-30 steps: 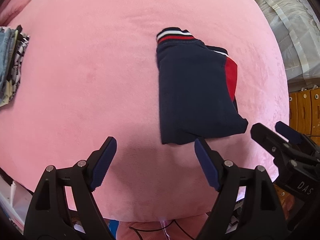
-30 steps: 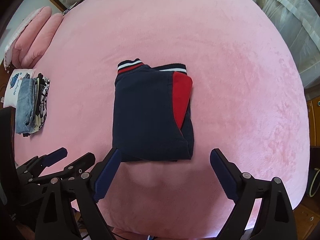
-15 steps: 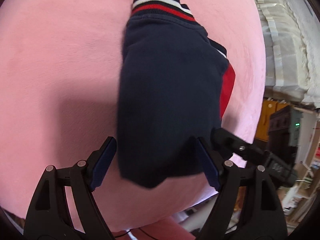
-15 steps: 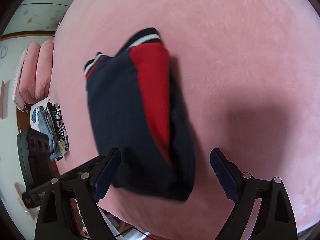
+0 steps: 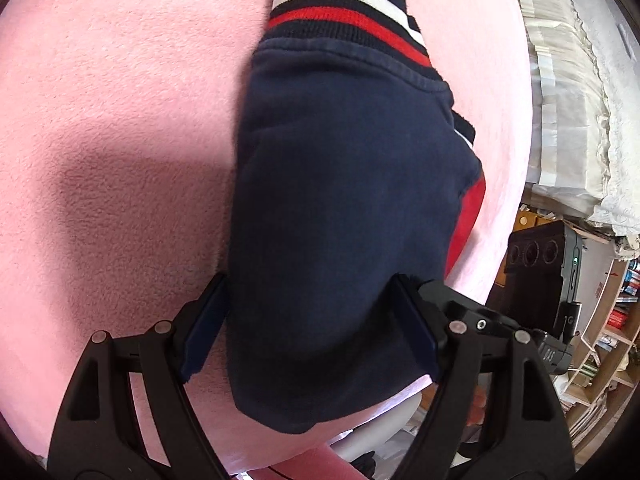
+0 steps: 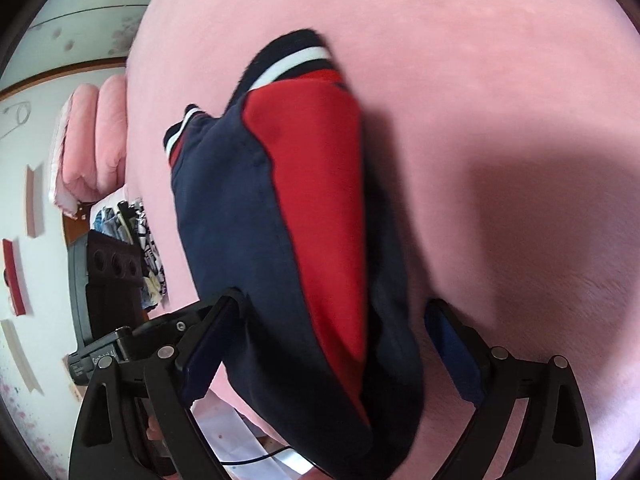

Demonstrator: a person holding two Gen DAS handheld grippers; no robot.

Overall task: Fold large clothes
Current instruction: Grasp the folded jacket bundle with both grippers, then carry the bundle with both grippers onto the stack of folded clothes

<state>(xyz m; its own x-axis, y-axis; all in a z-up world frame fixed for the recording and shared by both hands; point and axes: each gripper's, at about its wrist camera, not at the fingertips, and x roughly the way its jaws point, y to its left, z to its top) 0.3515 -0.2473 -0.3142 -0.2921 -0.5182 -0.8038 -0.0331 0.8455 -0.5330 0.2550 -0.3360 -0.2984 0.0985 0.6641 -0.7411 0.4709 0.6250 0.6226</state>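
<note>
Hand-held gripper (image 5: 310, 330) (left) spread over folded sweatshirt (image 5: 344, 208) — pink bedspread (image 5: 120, 100).

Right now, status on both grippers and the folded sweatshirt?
Left gripper open, right gripper open, both straddling the near edge. Folded sweatshirt flat on pink bed. Nothing in the way.

Pink plush bed cover (image 5: 120, 100), broad and smooth, with a soft shadow across its middle. Beyond its right edge, white lace curtains (image 5: 572, 92) hanging in folds, and lower down a wooden shelf (image 5: 608, 344) crowded with books. Seen from the right wrist: two pink pillows (image 6: 94, 140) side by side at the bed's far-left end, against a pale wall (image 6: 32, 128). Near them, at the cover's edge, a small stack of folded clothes (image 6: 138, 248) in denim blue and black-and-white print.
</note>
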